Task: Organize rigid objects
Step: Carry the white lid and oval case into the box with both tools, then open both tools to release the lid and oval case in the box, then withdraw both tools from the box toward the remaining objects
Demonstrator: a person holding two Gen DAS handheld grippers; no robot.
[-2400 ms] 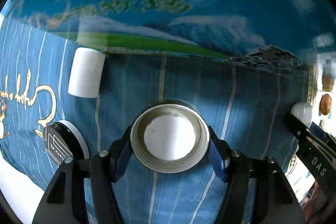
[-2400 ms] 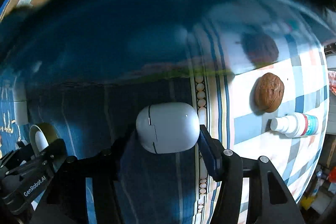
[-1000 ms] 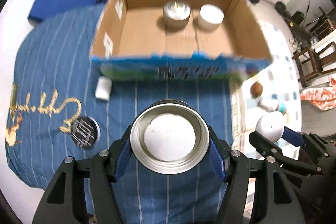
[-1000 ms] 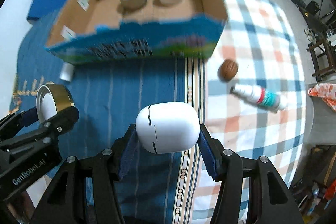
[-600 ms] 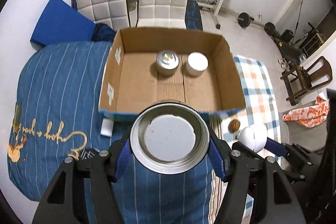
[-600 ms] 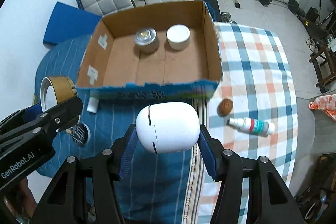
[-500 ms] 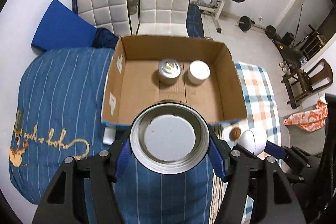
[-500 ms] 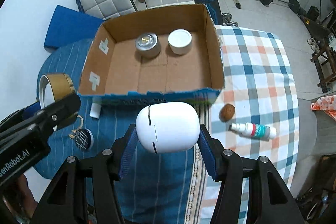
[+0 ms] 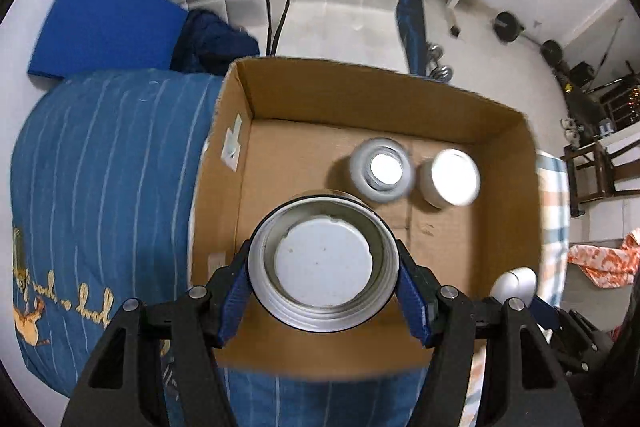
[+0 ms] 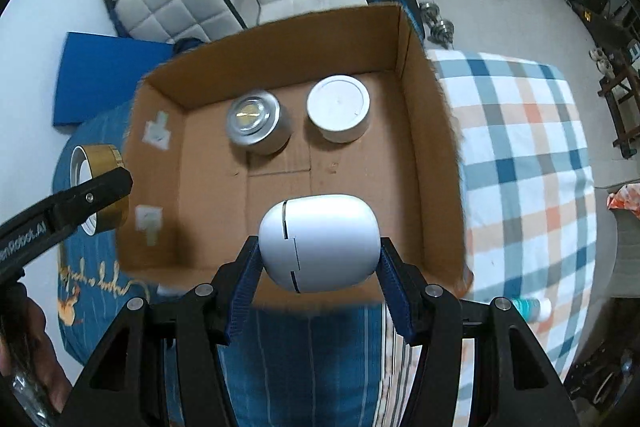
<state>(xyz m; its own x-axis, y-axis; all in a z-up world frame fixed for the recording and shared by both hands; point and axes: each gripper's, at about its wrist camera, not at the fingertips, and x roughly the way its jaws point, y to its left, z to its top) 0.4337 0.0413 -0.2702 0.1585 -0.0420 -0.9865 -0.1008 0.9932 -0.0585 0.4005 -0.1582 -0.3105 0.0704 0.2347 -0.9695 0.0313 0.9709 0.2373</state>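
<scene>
Both grippers now over cardboard box [image 9: 400, 99], vs short of its near wall half a sec ago. Left gripper [image 9: 323, 267] clamped on round tin [image 9: 323, 263], open end up, above box floor at 6 o'clock. Right gripper [image 10: 319, 259] clamped on white capsule case [image 10: 319, 241], lying sideways. Silver tin [image 10: 258, 127] & white jar [image 10: 338, 113] inside box at 12, side by side. Spray bottle [image 10: 528, 307] on checked cloth [image 10: 520, 147] at 4.
</scene>
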